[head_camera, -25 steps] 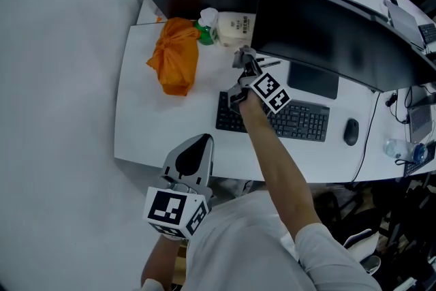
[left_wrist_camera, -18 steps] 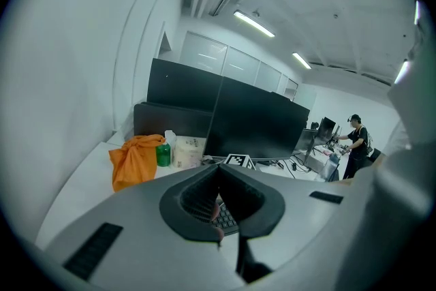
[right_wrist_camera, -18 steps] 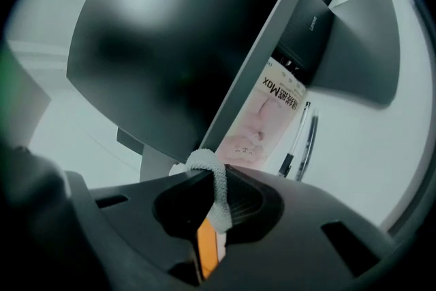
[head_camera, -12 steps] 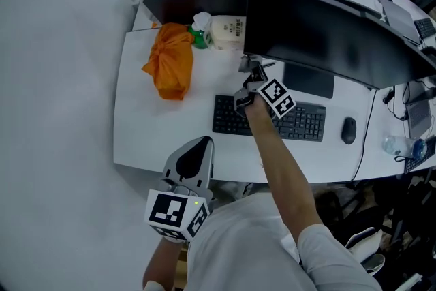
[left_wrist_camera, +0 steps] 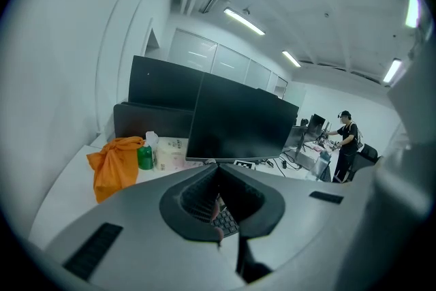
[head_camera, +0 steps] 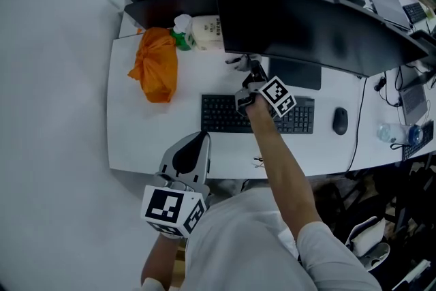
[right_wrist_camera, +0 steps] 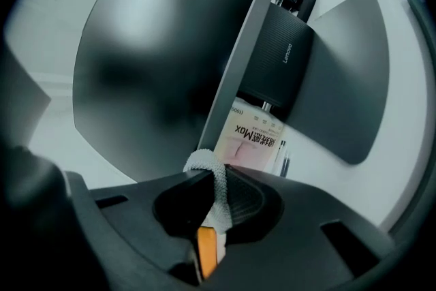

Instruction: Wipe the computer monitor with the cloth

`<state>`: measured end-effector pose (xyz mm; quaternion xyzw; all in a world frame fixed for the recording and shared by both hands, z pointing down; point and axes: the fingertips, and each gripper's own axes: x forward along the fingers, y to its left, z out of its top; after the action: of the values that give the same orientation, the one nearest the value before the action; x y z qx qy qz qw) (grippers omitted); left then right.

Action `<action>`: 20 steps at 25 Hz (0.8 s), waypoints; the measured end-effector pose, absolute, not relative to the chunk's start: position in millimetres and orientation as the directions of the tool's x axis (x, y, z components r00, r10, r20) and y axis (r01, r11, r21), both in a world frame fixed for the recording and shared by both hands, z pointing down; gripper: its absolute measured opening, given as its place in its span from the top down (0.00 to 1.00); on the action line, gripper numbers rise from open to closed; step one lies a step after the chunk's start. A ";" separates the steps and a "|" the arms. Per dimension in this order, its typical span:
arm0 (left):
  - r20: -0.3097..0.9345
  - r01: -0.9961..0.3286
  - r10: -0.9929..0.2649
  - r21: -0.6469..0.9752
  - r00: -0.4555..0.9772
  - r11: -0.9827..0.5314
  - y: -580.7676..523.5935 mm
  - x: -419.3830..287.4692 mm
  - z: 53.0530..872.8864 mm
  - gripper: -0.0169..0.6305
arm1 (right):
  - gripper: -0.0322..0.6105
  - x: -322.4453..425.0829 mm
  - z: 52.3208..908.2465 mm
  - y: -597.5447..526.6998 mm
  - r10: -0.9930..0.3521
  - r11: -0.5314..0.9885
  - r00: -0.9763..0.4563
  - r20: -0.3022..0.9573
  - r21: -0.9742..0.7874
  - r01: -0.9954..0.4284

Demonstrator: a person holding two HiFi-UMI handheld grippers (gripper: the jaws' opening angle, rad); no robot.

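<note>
The wide dark monitor (head_camera: pixel 313 24) stands at the back of the white desk (head_camera: pixel 146 133). My right gripper (head_camera: pixel 248 73) is at the monitor's lower left part, above the keyboard, shut on a small whitish cloth (head_camera: pixel 238 62). In the right gripper view a strip of the cloth (right_wrist_camera: pixel 218 197) is pinched between the jaws, close to the dark screen (right_wrist_camera: pixel 150 78). My left gripper (head_camera: pixel 187 160) hovers at the desk's near edge, shut and holding nothing. In the left gripper view its jaws meet, and the left gripper (left_wrist_camera: pixel 219 235) faces the monitor (left_wrist_camera: pixel 238 119).
A black keyboard (head_camera: pixel 225 116) and a mouse (head_camera: pixel 339 121) lie in front of the monitor. An orange cloth bundle (head_camera: pixel 153 65), a green bottle (head_camera: pixel 182 41) and a tissue pack (head_camera: pixel 206 34) sit at the back left. A person (left_wrist_camera: pixel 347 140) stands far off at other desks.
My right gripper with the cloth has shifted rightward relative to the monitor, from beside its left edge to under its lower left part. The left gripper has stayed put.
</note>
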<state>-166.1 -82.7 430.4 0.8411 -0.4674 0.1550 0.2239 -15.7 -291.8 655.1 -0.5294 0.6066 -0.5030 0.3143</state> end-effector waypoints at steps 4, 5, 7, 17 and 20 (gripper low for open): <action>0.472 -0.841 -0.699 0.233 0.537 -0.489 -87.0 -150.8 431.0 0.94 | 0.90 9.3 655.5 -285.8 -0.965 -0.067 -0.220 0.145 -0.943 -0.325; 0.472 -0.837 -0.694 0.233 0.543 -0.495 -88.6 -146.7 431.4 0.94 | 0.90 15.8 655.6 -284.9 -0.966 -0.067 -0.215 0.142 -0.944 -0.324; 0.472 -0.827 -0.684 0.237 0.557 -0.510 -91.1 -137.2 433.1 0.94 | 0.90 29.2 655.5 -282.6 -0.969 -0.066 -0.205 0.137 -0.944 -0.323; 0.485 -0.766 -0.606 0.266 0.631 -0.585 -105.1 -72.7 444.7 0.94 | 0.90 102.8 652.7 -263.3 -0.975 -0.028 -0.198 0.097 -0.945 -0.325; 0.482 -0.739 -0.577 0.272 0.659 -0.617 -108.4 -53.6 447.1 0.95 | 0.90 124.3 654.3 -257.5 -0.979 -0.022 -0.184 0.089 -0.942 -0.336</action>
<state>-53.6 -108.4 447.1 0.8816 -0.3731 0.1766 0.2290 124.3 -257.5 654.3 -0.5392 0.6096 -0.4694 0.3423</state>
